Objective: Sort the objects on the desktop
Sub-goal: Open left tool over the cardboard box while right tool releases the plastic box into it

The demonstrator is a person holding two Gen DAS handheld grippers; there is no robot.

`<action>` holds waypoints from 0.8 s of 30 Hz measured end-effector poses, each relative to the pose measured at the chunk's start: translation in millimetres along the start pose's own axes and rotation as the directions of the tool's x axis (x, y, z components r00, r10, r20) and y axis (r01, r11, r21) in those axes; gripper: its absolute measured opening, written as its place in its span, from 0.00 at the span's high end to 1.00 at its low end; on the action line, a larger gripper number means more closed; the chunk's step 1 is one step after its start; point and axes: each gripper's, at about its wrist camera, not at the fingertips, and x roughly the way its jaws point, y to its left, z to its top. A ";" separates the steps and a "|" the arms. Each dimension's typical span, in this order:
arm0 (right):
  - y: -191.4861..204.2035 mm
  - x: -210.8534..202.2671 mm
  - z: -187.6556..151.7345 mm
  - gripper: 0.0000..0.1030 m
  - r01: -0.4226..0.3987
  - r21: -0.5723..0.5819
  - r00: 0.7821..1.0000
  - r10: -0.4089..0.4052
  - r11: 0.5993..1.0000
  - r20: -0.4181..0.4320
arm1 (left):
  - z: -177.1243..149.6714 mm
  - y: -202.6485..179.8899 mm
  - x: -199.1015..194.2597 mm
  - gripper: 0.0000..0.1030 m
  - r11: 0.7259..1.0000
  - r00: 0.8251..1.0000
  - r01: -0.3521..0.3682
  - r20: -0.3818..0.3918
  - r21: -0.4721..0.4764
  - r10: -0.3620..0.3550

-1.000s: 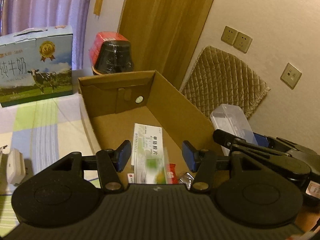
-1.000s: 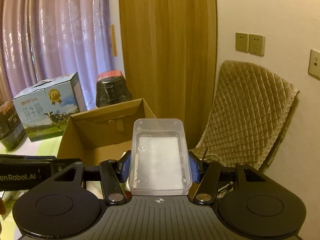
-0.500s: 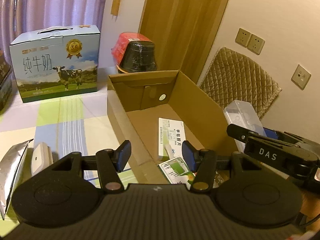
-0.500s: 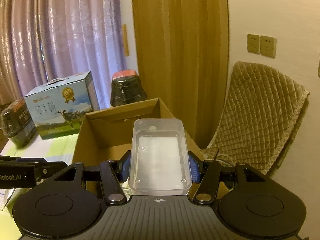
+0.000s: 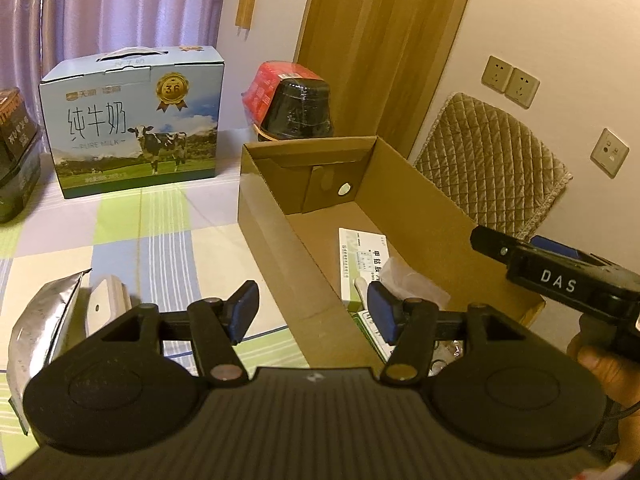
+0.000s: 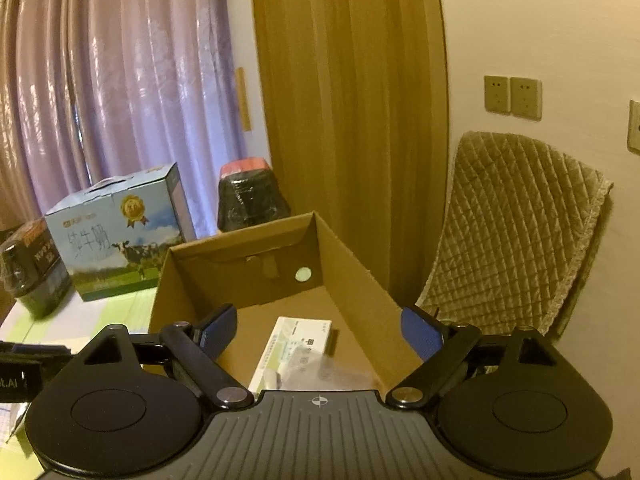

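Clear plastic container (image 6: pixel 332 368) lies inside the cardboard box (image 6: pixel 352 264), at its near end, partly over the white medicine carton (image 6: pixel 292 348), just below and between my right gripper (image 6: pixel 320 332) fingers, which I see spread wide and empty. My left gripper (image 5: pixel 312 306) is also open and holds nothing, straddling the box's left wall, with a silver pouch (image 5: pixel 40 320) near left on the checked tablecloth (image 5: pixel 160 232).

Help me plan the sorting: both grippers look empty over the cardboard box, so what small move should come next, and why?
Probably swing the left gripper left and down toward the silver pouch on the tablecloth. Its jaws are open and empty, the pouch lies outside the cardboard box, and the right gripper hangs open over the box.
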 end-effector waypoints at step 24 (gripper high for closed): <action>45.0 -4.0 -3.7 0.16 -0.046 -0.067 0.999 0.047 0.997 0.004 | -9.1 29.4 -20.2 0.35 0.999 0.999 -0.049 -0.007 -0.012 0.049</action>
